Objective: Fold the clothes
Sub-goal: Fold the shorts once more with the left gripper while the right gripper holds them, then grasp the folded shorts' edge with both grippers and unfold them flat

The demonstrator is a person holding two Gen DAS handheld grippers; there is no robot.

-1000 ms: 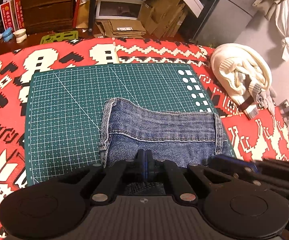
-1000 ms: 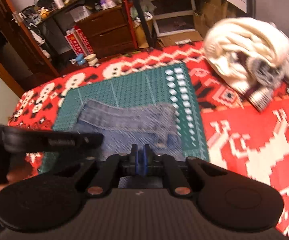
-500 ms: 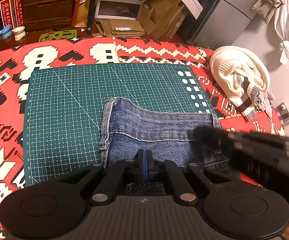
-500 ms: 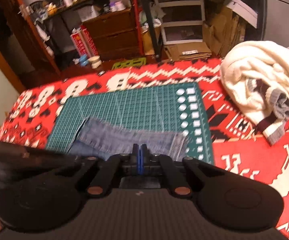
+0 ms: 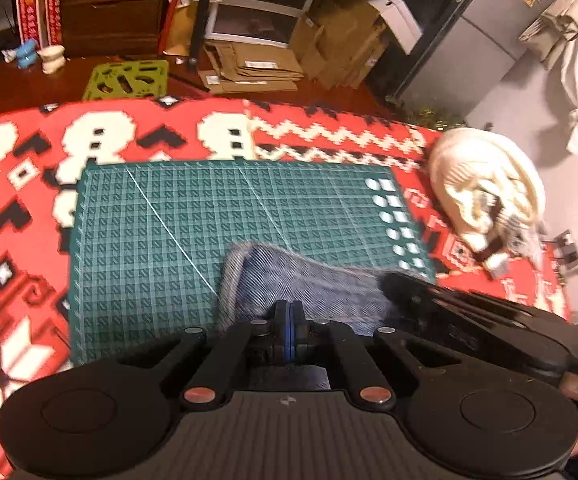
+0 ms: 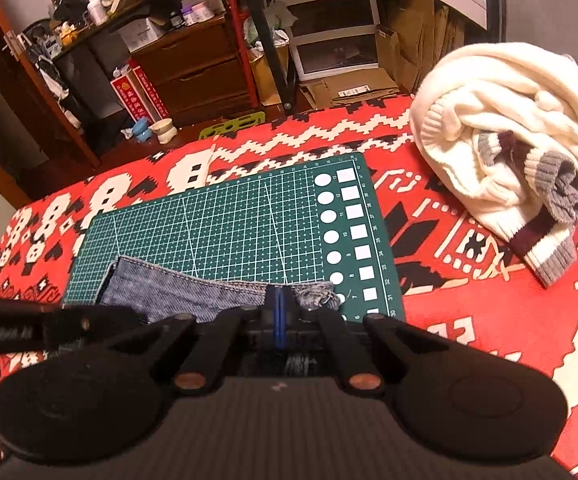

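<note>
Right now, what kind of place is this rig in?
Most likely a lived-in home room, not a lab. Wooden drawers and flattened cardboard boxes line the far wall. A patterned red blanket carries a green cutting mat, denim and a cream sweater.

A green cutting mat (image 6: 229,220) lies on a red patterned blanket (image 6: 489,300). Beyond them stand a wooden chest of drawers (image 6: 197,68), flattened cardboard boxes (image 5: 249,68) and a small white bowl (image 6: 163,130) on the floor.
</note>
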